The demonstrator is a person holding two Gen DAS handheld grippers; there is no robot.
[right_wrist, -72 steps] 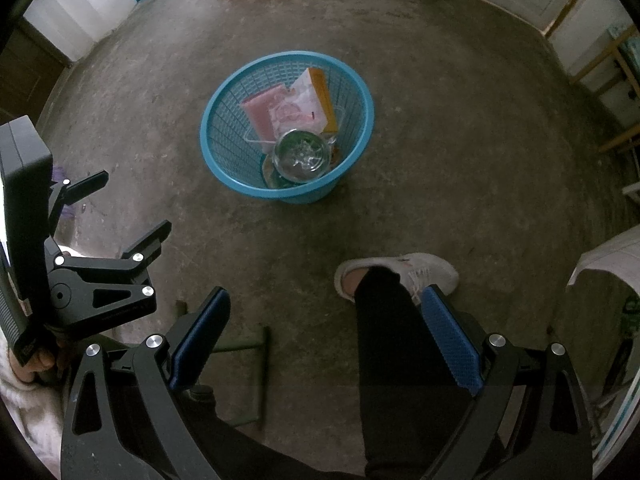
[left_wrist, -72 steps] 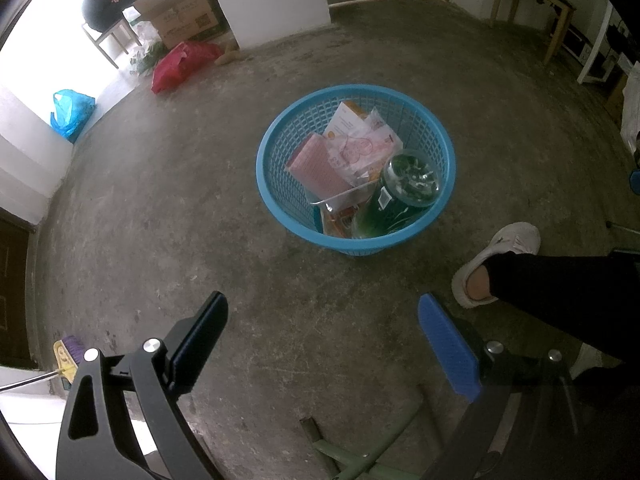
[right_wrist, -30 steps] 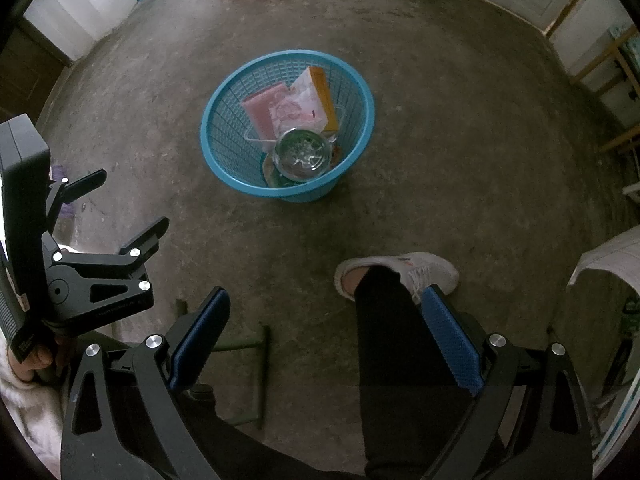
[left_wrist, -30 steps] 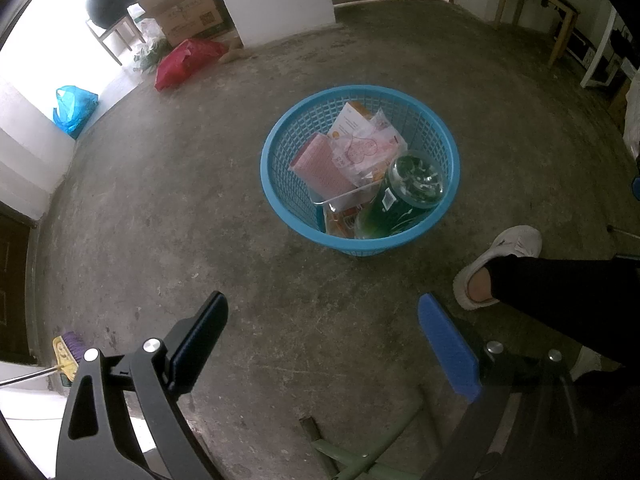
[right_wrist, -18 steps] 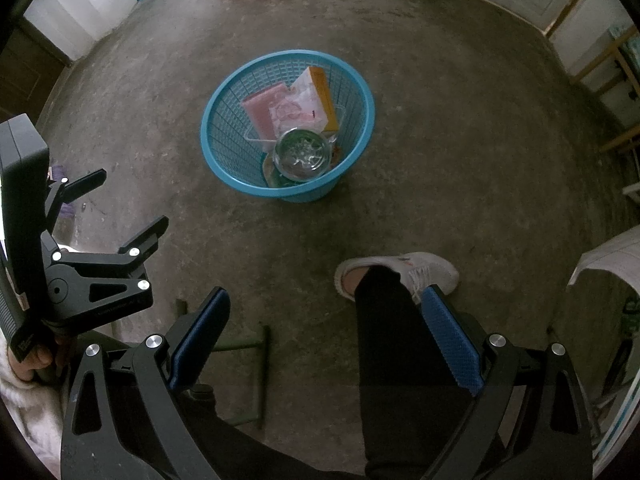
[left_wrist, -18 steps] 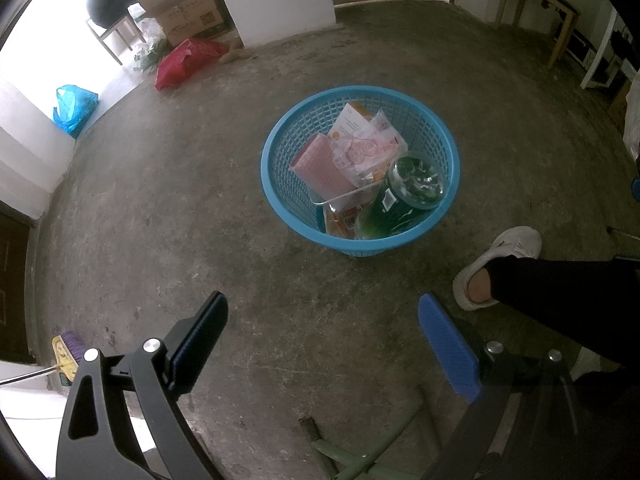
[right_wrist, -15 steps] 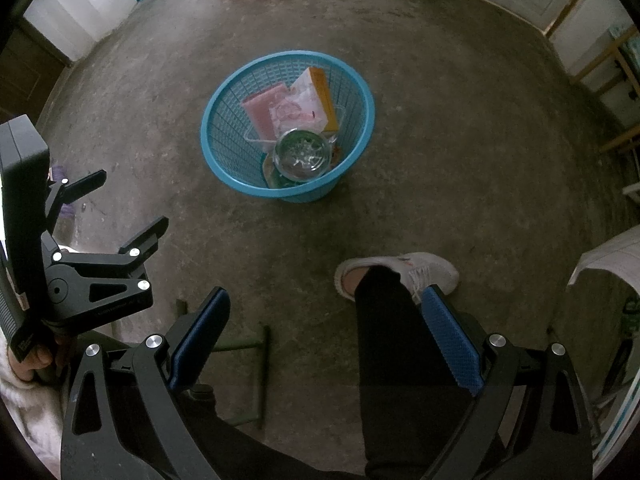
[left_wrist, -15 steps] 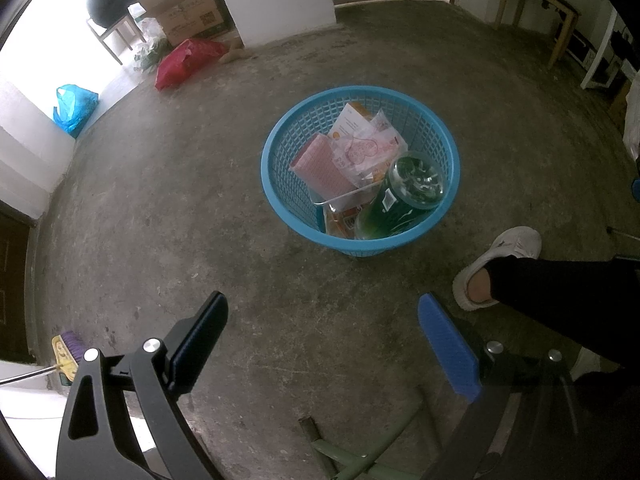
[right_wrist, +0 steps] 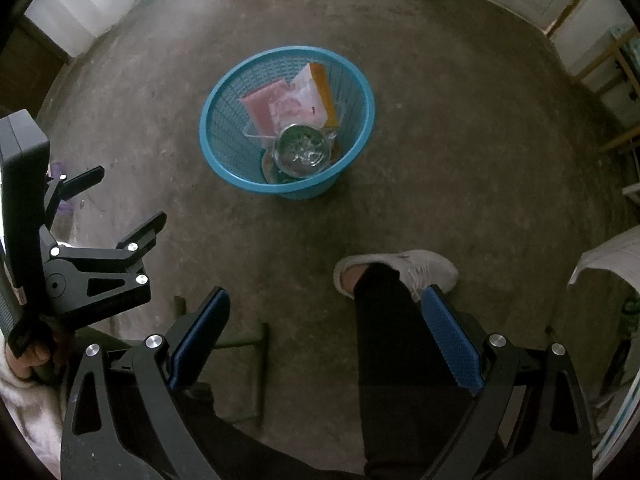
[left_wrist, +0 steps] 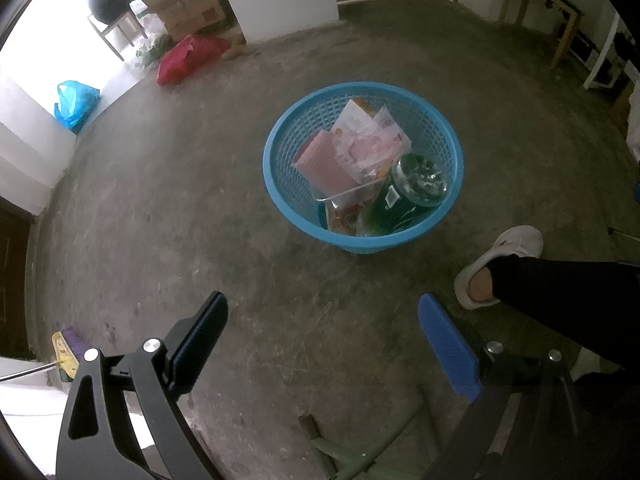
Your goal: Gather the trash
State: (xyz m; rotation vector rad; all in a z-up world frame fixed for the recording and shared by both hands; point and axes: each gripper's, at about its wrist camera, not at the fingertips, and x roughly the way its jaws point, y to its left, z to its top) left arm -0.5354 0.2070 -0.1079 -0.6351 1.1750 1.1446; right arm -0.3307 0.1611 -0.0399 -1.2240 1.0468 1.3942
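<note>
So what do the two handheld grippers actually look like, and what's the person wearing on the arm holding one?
Both are black, angular frames with cut-out triangular holes and silver bolt heads. The left gripper and right gripper each carry two flat pads, the textured right-hand one bright blue, the other dark. From the right wrist camera, the left gripper shows a black box behind it, and the hand holding it has a fluffy white sleeve.

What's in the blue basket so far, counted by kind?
Green bottle: 1
Pink pack: 1
White-and-orange box: 1
Clear pink-printed wrapper: 1
Orange packet at the bottom: 1
Total: 5 visible in the basket; anything buried beneath is hidden.
</note>
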